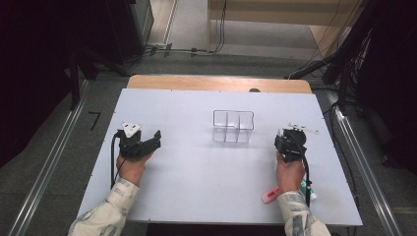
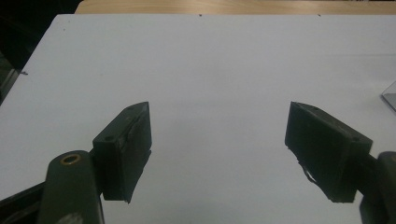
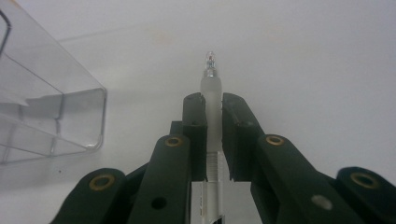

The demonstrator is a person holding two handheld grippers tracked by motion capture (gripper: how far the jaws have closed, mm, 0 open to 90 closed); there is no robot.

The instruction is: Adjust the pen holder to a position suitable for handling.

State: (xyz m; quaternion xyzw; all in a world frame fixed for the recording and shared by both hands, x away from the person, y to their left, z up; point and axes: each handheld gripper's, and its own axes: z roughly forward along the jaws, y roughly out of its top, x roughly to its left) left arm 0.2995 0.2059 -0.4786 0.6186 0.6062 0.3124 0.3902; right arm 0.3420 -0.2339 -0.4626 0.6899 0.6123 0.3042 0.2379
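My right gripper (image 1: 293, 132) is shut on a clear white pen (image 3: 212, 88), which runs lengthwise between its jaws with the tip sticking out past the fingertips (image 3: 194, 112). It hovers over the white table (image 1: 196, 172), just right of a clear plastic divided box (image 1: 233, 126); that box (image 3: 51, 116) shows close on the left in the right gripper view. My left gripper (image 1: 139, 133) rests at the table's left side, jaws wide open with nothing but bare table between them (image 2: 219, 109).
A pink object (image 1: 270, 195) and a green-and-white object (image 1: 306, 188) lie by the right forearm near the front edge. A corner of the box (image 2: 390, 95) shows at the far right of the left gripper view. Dark stands and cables surround the table.
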